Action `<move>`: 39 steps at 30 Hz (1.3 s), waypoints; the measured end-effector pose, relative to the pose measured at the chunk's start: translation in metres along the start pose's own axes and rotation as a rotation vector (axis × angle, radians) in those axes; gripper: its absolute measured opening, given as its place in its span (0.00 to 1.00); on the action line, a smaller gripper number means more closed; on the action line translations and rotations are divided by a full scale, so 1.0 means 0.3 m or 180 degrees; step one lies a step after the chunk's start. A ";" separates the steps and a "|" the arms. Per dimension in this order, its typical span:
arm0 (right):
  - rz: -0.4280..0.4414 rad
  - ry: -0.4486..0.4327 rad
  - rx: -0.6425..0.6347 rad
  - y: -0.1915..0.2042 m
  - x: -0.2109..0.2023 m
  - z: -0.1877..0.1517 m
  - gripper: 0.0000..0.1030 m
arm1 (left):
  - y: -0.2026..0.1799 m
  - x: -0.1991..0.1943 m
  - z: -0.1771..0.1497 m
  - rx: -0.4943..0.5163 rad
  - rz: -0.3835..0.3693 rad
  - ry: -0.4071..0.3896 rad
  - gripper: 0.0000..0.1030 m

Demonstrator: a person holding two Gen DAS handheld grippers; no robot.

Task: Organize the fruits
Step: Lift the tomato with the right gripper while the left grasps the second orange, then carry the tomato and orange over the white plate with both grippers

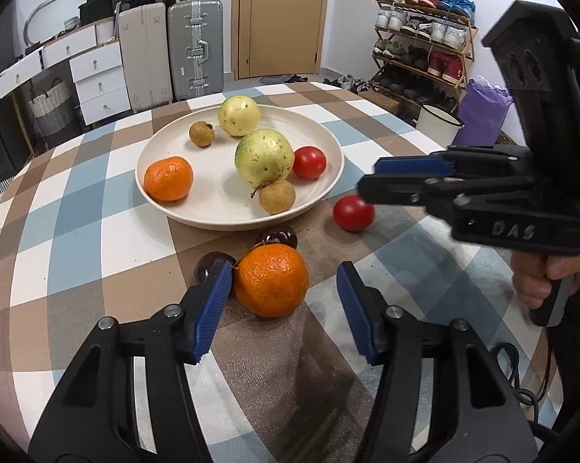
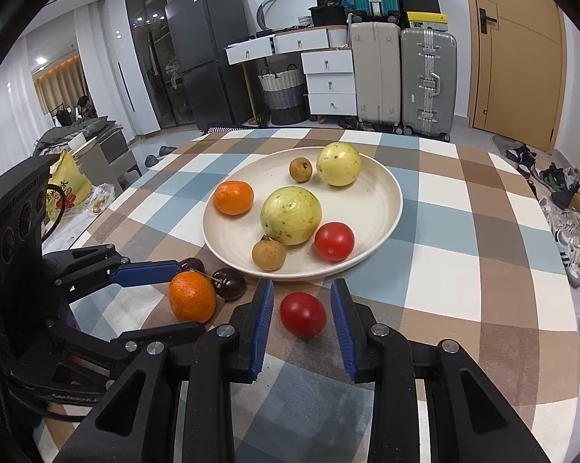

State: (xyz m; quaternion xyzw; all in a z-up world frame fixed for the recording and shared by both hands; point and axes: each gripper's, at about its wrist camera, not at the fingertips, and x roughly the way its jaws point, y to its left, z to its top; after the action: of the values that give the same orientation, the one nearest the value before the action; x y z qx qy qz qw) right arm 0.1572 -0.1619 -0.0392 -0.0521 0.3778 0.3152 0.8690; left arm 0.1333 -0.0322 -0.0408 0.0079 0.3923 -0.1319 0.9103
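Table [image 1: 78, 231], checked cloth in blue, brown and white. The cream plate [image 1: 147, 193] sits about mid-table, nearer the far edge than the near one.

On the plate:
- one mandarin [image 1: 168, 178] at its left side
- two pale yellow-green round fruits, one large [image 1: 263, 157] at the centre and one smaller [image 1: 238, 115] at the far rim
- two brown longans, one far [image 1: 201, 134] and one near [image 1: 277, 196], the near one touching the large fruit
- one red tomato [image 1: 309, 162] at the right side

Off the plate, on the cloth just beside its near rim:
- a second mandarin [image 1: 271, 279]
- two dark cherries [image 1: 276, 236], [image 1: 211, 264] touching or nearly touching that mandarin on its far and left sides
- a second tomato [image 1: 352, 213], apart to the right

Left gripper [image 1: 284, 268]: jaws at medium width with the loose mandarin between them. The left pad [image 1: 213, 297] is at the fruit's edge and may be touching it. The right pad [image 1: 351, 301] stands clear, with cloth visible in the gap. No squeeze on the fruit, which rests on the table.

Right gripper [image 2: 302, 285]: jaws narrow, framing the loose tomato. In the right wrist view cloth shows on both sides of the tomato, so neither pad is pressing on it. From the left wrist view its fingertips overlap the top of the tomato, and I cannot tell whether they touch it. A hand [image 1: 548, 274] grips the handle.
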 end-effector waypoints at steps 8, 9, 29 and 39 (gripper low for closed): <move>0.0009 0.0170 -0.0005 -0.025 0.007 -0.020 0.46 | -0.010 0.008 -0.002 0.0101 0.0063 0.0052 0.45; 0.0013 0.0217 -0.0028 -0.020 0.022 -0.023 0.46 | -0.007 0.008 -0.002 0.0096 0.0053 0.0055 0.45; 0.0024 0.0368 -0.0255 0.044 0.102 -0.048 0.29 | 0.011 -0.022 -0.007 -0.0028 -0.0041 -0.0081 0.35; 0.0104 0.0104 -0.0159 0.022 0.042 -0.022 0.29 | 0.028 -0.104 -0.005 -0.0134 -0.0114 -0.0375 0.35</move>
State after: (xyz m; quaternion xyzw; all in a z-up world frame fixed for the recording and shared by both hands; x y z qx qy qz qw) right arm 0.1558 -0.1524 -0.0517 -0.0728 0.3848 0.3378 0.8559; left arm 0.1137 -0.0167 -0.0202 -0.0260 0.3408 -0.1402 0.9293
